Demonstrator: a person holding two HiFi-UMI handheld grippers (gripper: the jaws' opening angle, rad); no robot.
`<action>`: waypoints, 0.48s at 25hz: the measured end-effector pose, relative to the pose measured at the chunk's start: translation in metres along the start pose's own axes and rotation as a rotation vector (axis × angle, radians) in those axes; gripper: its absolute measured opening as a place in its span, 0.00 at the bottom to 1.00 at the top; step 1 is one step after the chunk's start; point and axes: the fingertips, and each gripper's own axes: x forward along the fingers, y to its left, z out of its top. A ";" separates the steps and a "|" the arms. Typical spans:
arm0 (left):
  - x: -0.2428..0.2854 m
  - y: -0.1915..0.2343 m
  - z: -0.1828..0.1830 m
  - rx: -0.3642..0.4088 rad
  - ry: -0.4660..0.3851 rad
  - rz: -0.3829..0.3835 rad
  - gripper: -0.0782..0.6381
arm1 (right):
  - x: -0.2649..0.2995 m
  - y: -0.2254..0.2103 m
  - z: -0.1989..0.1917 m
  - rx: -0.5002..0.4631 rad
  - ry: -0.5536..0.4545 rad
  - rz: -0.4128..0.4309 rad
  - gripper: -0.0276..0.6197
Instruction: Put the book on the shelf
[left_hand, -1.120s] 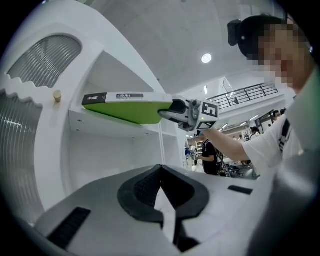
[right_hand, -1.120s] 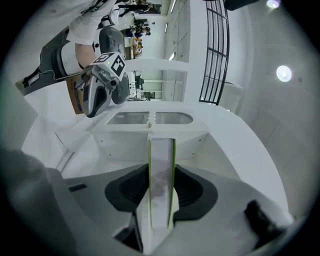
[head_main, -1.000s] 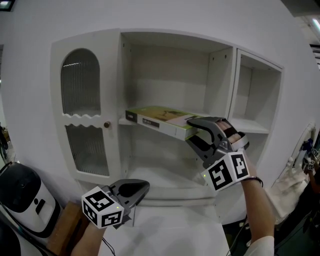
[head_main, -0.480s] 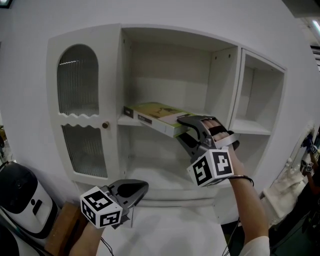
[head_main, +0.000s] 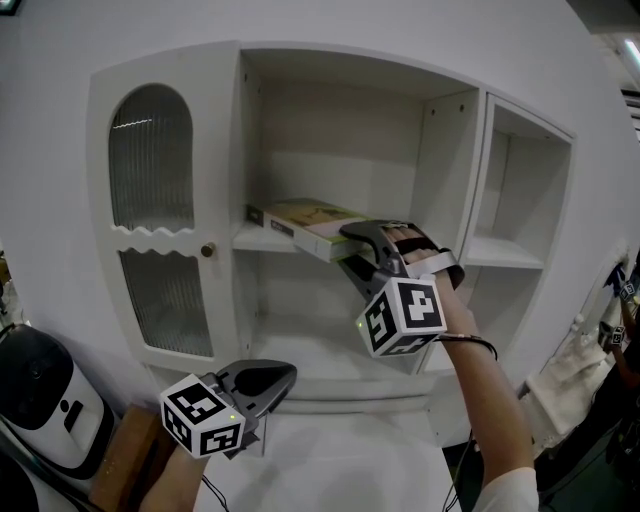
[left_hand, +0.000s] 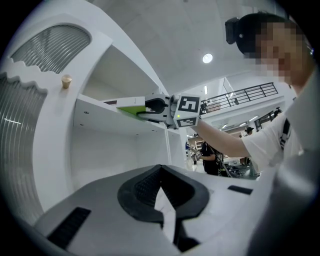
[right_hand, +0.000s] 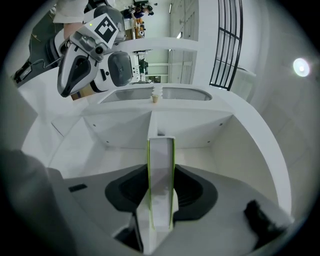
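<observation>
At centre frame, the book (head_main: 308, 222) is lying flat over the middle shelf (head_main: 262, 239) of the white cabinet (head_main: 330, 62), its near end overhanging the shelf's front edge. The ribbed-glass door (head_main: 150, 160) is standing closed at its left, and a divider panel (head_main: 442, 160) is rising just right. The right gripper (head_main: 352, 254) is clamping the book's near end. Lower left, the left gripper (head_main: 268, 380) is hovering, jaws together and empty.

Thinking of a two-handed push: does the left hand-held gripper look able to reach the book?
Probably yes: the left hand-held gripper hangs empty below the open shelf, nothing standing between it and the book.
</observation>
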 end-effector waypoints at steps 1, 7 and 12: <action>0.000 0.001 -0.001 -0.001 0.001 0.001 0.12 | 0.003 0.000 -0.001 0.000 0.003 0.004 0.27; 0.002 0.006 -0.002 -0.006 -0.002 0.008 0.12 | 0.007 0.000 -0.002 -0.001 0.013 0.026 0.27; 0.006 0.003 -0.003 -0.006 0.005 0.006 0.12 | 0.006 0.000 -0.001 0.004 0.000 -0.002 0.27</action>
